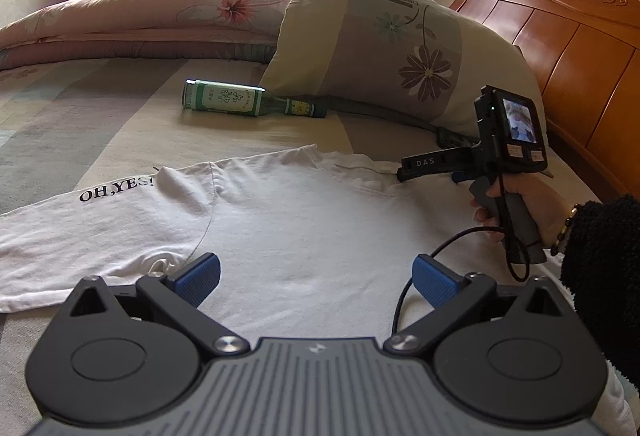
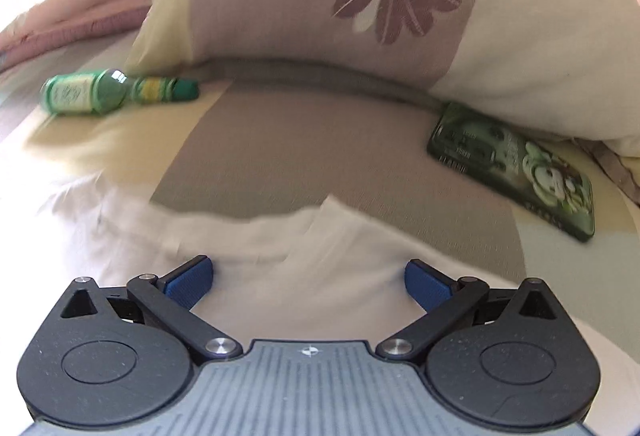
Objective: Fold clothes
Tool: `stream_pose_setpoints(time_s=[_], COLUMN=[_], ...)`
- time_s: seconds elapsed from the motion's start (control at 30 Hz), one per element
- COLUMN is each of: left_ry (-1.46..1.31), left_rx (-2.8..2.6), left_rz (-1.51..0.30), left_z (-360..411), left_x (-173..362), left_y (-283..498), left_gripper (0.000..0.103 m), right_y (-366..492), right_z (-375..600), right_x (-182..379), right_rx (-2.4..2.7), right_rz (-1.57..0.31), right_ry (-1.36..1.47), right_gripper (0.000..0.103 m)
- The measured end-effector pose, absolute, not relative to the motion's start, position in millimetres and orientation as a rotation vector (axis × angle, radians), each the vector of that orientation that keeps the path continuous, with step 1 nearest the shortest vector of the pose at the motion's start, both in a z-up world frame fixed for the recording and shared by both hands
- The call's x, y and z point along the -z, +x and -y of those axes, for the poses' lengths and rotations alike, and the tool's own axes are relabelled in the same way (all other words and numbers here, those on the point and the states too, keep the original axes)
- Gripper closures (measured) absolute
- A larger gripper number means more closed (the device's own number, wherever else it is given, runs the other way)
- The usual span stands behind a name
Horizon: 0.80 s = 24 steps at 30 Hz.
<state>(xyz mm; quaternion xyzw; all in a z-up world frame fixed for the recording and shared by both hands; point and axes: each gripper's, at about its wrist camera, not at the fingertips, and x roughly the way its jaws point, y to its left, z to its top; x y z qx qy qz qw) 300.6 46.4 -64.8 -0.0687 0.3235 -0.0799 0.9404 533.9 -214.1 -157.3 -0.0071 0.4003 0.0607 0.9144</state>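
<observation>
White shirt point(image 1: 288, 220) lies flat, collar toward pillow point(image 1: 392, 44)

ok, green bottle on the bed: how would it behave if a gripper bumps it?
The green bottle lies on its side on the bedsheet, so it would likely roll, though the soft surface may damp that. It looks like glass: probably rigid, slippery and breakable.

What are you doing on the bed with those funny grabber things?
Someone is getting ready to fold a white T-shirt that lies spread out on the bed. They hold a gripper in each hand. The left gripper and the right gripper are both open above the shirt, and neither has grabbed it yet. A green bottle lies near the pillow, and a green phone case lies by the pillow too.
</observation>
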Motion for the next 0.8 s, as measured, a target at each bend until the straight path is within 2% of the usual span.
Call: stream_pose_setpoints(time_s=[0.37, 0.6, 0.8], left_ry=[-0.071, 0.032, 0.116], left_rx=[0.133, 0.208, 0.248], left_rz=[-0.695, -0.737, -0.749], left_z=[-35.2, 0.0, 24.7], left_x=[73.3, 93.0, 103.0], left_y=[304.7, 307.7, 305.9], left_gripper=[0.001, 0.001, 0.001], right_y=[455.0, 439.1, 461.4], right_z=[295.9, 372.3, 392.1], right_x=[111.2, 133.9, 150.4], right_rx=[-0.089, 0.203, 0.265], right_rz=[-0.885, -0.990, -0.911], right_ry=[0.018, 0.155, 0.143], right_gripper=[0.000, 0.000, 0.000])
